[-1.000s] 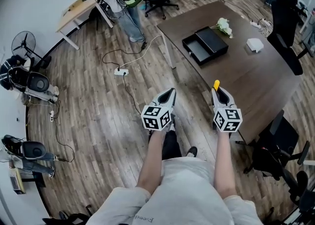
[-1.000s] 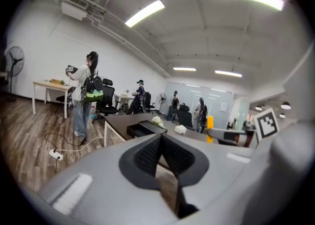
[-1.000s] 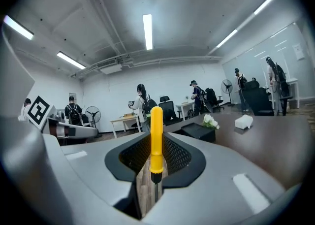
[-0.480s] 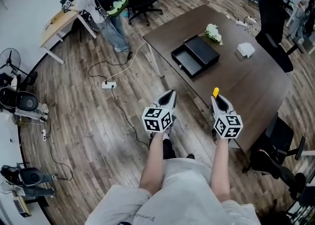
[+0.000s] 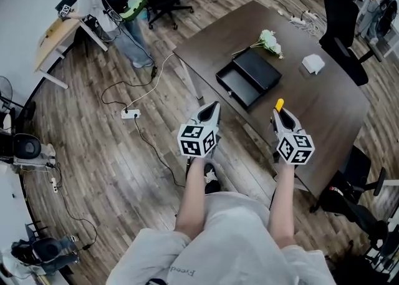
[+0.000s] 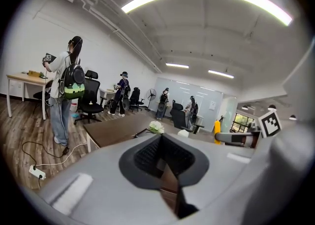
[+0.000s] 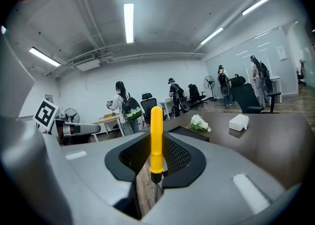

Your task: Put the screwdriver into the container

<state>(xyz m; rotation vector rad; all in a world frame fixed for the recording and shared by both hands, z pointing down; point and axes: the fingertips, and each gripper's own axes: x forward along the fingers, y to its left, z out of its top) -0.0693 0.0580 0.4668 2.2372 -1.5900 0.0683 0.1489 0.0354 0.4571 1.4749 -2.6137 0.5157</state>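
Slippage is the chief risk, in my judgement. The right gripper point(image 7: 156, 162) has its fingers point(image 7: 179, 157) closed on the screwdriver point(image 7: 156, 140) low down, about where handle meets shaft. Most of the smooth handle stands out beyond the fingertips. A grip that short on a round, slick handle could let the tool pivot or slide if the gripper is swung or tipped quickly.

The second risk is a miss. The container point(image 5: 240, 85) is a shallow black tray, with what looks like its lid lying open against its far side. It sits on the worktop point(image 5: 324, 103) near the long edge that faces the person. A release from height, or one made over the lid, could send the tool bouncing out, rolling toward that edge, or to the floor. Lowering it close over the open tray first would guard against this.

The screwdriver has a slim yellow handle with a rounded end, a dark collar and a thin metal shaft. The handle points forward, away from the person, and the shaft runs back between the fingers. It is held in the air over the worktop's near edge, short of the container.

The left gripper point(image 5: 212, 110) hangs over the floor with its fingers closed on nothing.
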